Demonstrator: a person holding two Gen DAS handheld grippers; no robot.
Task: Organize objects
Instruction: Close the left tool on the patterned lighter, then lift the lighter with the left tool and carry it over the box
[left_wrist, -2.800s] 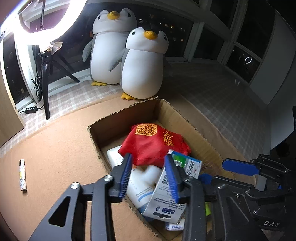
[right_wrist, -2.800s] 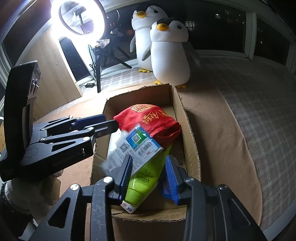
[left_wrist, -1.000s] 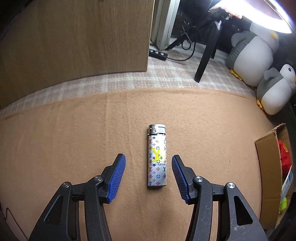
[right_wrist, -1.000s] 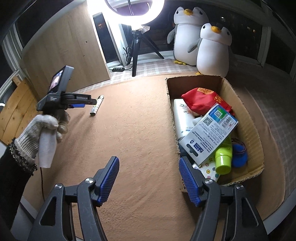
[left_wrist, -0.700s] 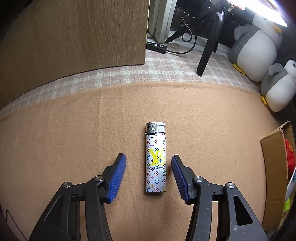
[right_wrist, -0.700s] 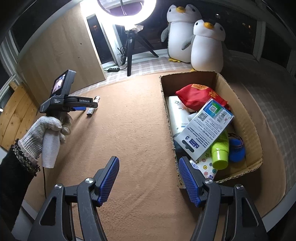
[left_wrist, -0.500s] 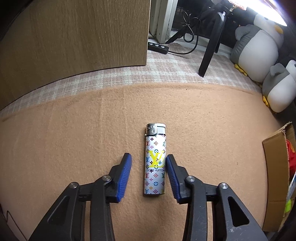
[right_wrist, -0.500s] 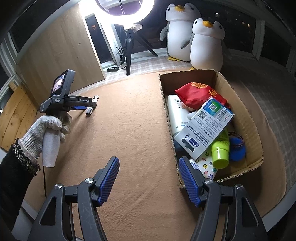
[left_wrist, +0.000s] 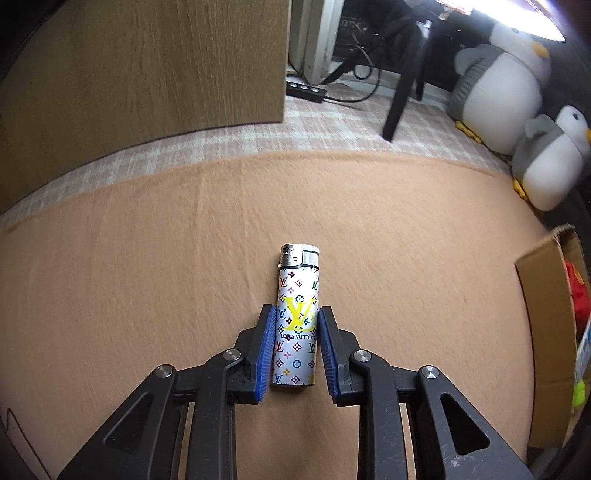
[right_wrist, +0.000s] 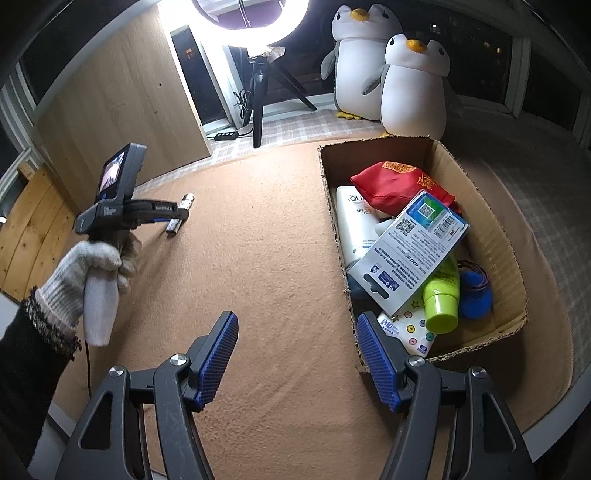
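The lighter (left_wrist: 296, 325) was laid flat on the tan mat (left_wrist: 147, 277) near its far-left edge, long axis running away from the left gripper (left_wrist: 296, 350), metal cap at the far end. Its jaws were closing around the lower body, pads about touching. The right gripper (right_wrist: 297, 356) was held gaping, empty, tilted down beside the cardboard box (right_wrist: 484, 206).

The left gripper (left_wrist: 296, 347) points down, and its blue jaws are closing, one on each side of the lighter (left_wrist: 296, 320). A gloved hand (right_wrist: 94, 266) with a dark sleeve holds its handle. The right gripper (right_wrist: 297, 354) also points down, and its jaws stand wide apart with nothing between them.
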